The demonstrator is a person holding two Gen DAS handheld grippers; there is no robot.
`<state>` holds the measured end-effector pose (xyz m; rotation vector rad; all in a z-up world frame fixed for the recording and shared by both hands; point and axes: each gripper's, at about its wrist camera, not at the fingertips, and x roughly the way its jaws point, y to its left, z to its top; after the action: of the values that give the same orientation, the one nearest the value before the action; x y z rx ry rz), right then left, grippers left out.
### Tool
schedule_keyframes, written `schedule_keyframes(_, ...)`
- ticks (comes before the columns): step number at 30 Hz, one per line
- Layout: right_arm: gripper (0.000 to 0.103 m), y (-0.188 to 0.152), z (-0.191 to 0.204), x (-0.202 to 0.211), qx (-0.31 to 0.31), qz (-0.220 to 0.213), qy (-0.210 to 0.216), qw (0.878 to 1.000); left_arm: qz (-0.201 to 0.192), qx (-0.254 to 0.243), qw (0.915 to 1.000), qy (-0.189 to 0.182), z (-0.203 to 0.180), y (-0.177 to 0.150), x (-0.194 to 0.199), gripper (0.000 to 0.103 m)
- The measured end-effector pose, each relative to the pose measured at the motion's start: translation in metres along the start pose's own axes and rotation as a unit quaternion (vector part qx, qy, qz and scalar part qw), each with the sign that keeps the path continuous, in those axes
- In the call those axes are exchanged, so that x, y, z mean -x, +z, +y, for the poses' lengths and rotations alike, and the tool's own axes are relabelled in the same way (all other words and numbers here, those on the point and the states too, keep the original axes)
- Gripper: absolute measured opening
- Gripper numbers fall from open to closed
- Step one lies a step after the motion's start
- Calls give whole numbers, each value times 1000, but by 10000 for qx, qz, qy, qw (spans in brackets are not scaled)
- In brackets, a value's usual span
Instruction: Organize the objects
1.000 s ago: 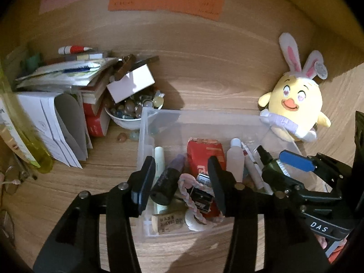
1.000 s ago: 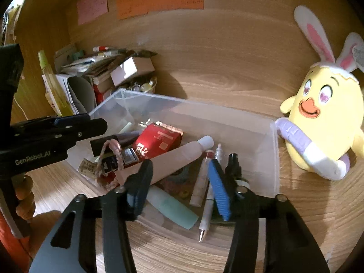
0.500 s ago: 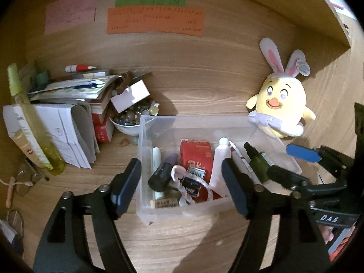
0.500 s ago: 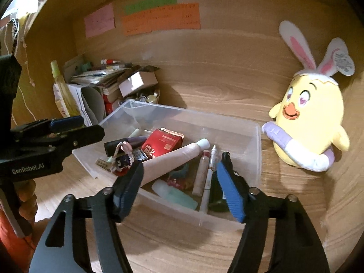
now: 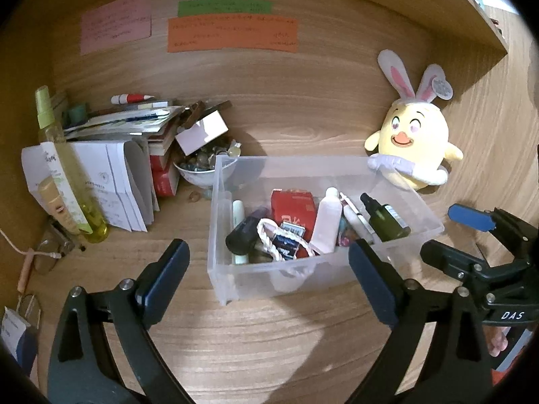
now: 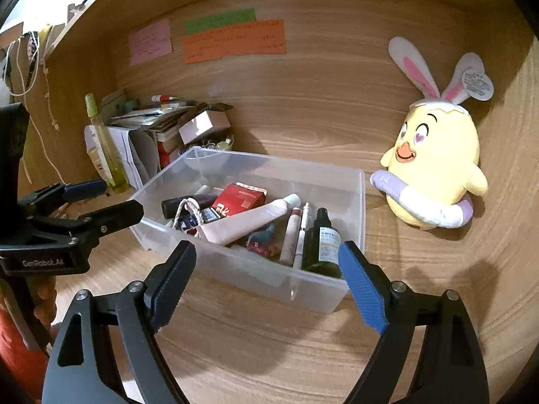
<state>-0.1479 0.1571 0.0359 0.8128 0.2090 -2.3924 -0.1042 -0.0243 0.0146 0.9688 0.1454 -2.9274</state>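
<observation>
A clear plastic bin (image 5: 222,269) (image 6: 357,202) stands on the wooden desk. It holds a red box (image 5: 293,202) (image 6: 241,198), a white tube (image 5: 326,219) (image 6: 249,219), a dark green bottle (image 5: 387,219) (image 6: 323,239), a black tube (image 5: 242,235), pens and a braided cord. My left gripper (image 5: 267,252) hovers in front of the bin's near wall, its jaws opening with nothing gripped. My right gripper (image 6: 267,250) stands before the bin's right front corner, its jaws opening too, with nothing gripped. Each gripper appears at the edge of the other's view.
A yellow plush chick with rabbit ears (image 5: 414,144) (image 6: 434,168) sits right of the bin. At the left are stacked books and papers (image 5: 118,168), a bowl of beads (image 5: 205,168) and a yellow-green spray bottle (image 5: 64,155). Sticky notes (image 5: 232,33) hang on the back wall.
Both grippers have drawn back from over the bin toward the desk's front. Their jaws have spread from half closed to wide. The bin's contents have not moved.
</observation>
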Motion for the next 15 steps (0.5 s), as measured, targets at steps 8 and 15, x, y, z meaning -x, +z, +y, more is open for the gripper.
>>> schedule_keyframes(8, 85, -11, 3, -1, -55, 103, -3, 9999, 86, -64, 9999, -24, -4, -13, 0, 97)
schedule_keyframes(15, 85, -14, 3, -3, -101, 161, 12, 9998, 79, -53, 9999, -82, -4, -14, 1, 97)
